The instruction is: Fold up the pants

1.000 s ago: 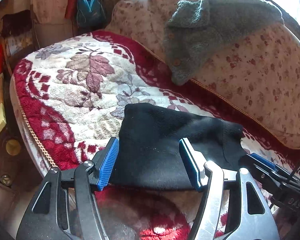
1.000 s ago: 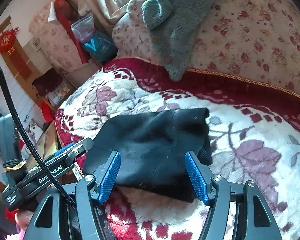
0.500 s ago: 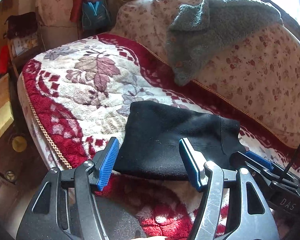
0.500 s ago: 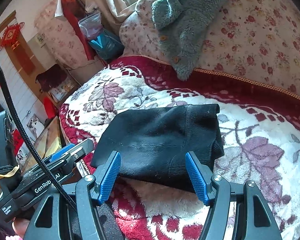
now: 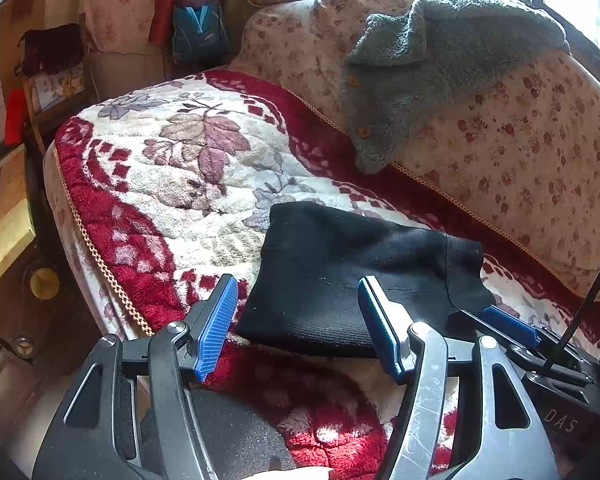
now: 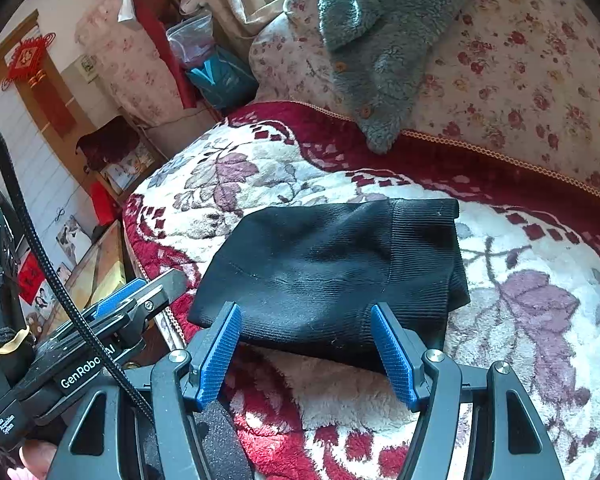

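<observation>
Looking from the left wrist, the left gripper (image 5: 296, 328) hangs spread and empty just short of the folded black pants (image 5: 356, 276), which lie near the front edge of the sofa (image 5: 520, 152) seat, on a red and cream floral blanket (image 5: 172, 184). A grey fleece jacket (image 5: 432, 64) drapes over the sofa back. The right gripper (image 5: 508, 322) shows at the right edge of this view.

From the right wrist, the right gripper (image 6: 306, 350) is likewise spread, nothing between its blue pads, poised over the near edge of the pants (image 6: 340, 268). The left gripper (image 6: 120, 300) sits to the left, beside the seat's front edge.
</observation>
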`<state>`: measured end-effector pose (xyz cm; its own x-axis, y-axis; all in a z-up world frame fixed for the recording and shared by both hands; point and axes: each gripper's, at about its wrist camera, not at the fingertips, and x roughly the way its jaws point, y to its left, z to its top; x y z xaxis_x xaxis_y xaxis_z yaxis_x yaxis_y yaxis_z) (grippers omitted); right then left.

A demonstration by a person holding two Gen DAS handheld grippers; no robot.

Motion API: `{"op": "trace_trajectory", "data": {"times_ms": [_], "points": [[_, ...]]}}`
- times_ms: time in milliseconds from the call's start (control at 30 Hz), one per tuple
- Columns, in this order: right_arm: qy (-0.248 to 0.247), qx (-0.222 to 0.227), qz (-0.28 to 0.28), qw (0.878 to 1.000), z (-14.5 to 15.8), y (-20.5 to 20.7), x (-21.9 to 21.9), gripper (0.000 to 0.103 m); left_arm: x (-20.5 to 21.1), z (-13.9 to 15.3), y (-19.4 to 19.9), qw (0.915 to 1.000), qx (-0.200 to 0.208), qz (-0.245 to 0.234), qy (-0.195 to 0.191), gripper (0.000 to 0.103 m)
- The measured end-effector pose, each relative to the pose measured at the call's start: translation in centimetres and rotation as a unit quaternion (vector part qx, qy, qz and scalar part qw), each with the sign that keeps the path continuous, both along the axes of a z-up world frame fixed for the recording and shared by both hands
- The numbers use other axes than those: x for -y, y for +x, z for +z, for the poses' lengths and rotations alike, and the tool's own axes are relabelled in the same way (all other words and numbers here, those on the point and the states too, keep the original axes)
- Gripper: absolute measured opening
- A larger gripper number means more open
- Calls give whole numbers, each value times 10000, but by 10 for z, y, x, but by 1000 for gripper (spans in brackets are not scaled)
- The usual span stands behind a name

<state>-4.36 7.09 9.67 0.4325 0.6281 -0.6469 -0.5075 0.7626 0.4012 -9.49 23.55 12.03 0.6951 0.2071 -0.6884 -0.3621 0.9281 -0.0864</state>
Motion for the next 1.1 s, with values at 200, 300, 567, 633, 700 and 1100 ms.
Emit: {"op": "trace_trajectory", "data": {"times_ms": [200,300,567,633,700,1100], "points": [[2,-17,-21,10000,0,1,0,65,1,0,-1,10000,3,14,-16,63],[-5,-26,2,10000,-1,1,-1,65,0,0,-1,10000,15,26,-19,63],[-18,-33,42,10000,-2,1,-4,65,-2,-2,-1,10000,-25,18,-18,63],[-34,-44,47,10000,-3,1,-6,65,-3,-3,0,10000,-31,16,-17,63],[-39,-57,51,10000,-3,2,-6,65,-3,-3,-1,10000,-30,15,-9,63],[-45,-72,57,9999,-5,0,-9,65,-5,-4,0,10000,-54,23,-37,63]]}}
